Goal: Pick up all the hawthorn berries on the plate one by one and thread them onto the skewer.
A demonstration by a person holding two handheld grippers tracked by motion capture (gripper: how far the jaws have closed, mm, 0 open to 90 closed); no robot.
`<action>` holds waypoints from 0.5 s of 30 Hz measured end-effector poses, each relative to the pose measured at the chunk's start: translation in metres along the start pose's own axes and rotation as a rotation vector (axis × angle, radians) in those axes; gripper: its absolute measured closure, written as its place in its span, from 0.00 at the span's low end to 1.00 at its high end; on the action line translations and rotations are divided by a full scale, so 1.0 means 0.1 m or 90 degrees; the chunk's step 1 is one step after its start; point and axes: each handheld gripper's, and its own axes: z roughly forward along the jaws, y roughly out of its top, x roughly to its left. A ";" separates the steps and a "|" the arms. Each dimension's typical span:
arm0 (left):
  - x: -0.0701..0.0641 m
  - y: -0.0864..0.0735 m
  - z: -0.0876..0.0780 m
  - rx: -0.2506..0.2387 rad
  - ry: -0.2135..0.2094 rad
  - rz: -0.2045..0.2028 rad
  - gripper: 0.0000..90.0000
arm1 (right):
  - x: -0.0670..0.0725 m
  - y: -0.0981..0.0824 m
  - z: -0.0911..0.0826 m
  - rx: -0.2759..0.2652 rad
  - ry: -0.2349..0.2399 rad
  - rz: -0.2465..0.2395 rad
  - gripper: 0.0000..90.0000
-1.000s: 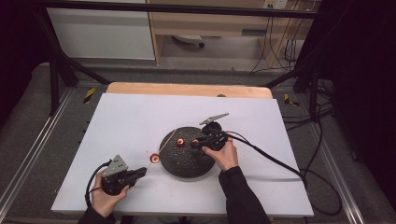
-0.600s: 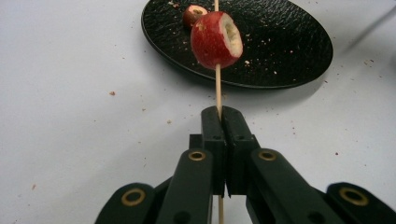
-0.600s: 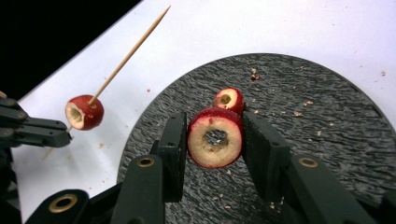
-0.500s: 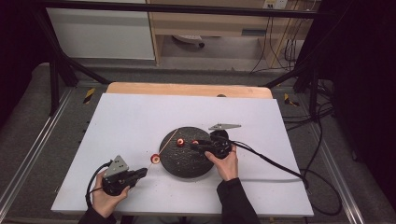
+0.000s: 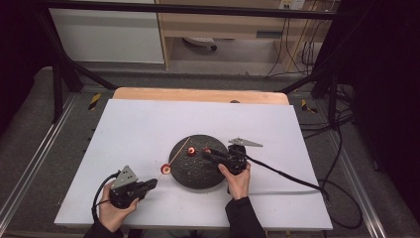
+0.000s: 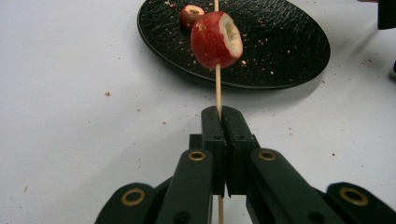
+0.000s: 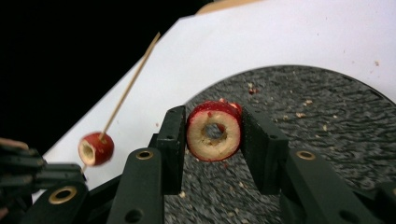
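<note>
Right tongs (image 5: 207, 151) dropped lower over plate (image 5: 198, 173), gripping cored fruit (image 7: 214, 130); left tongs (image 6: 222, 114) level, clamping skewer (image 6: 217, 88).

The left gripper (image 6: 220, 116) is seen from behind its two black jaws, which are pressed together on a thin wooden skewer (image 6: 217, 88). The skewer is held upright in the picture and is run through a red cored fruit (image 6: 216, 39), which is kept above the white table (image 6: 70, 93). Beyond it, a black plate (image 6: 285, 46) is set on the table, dusted with crumbs. A second piece of red fruit (image 6: 190, 14) is seen lying near the plate's far left rim.
</note>
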 end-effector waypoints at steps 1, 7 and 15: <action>0.00 0.00 0.00 0.000 -0.001 0.000 0.98 | 0.01 -0.01 0.00 -0.010 0.001 0.007 0.69; -0.02 0.00 0.01 -0.002 0.001 -0.001 0.98 | 0.05 -0.03 0.03 -0.072 0.009 0.042 0.69; -0.05 0.01 0.02 -0.004 0.001 -0.002 0.98 | 0.06 -0.02 0.03 -0.114 0.021 0.068 0.69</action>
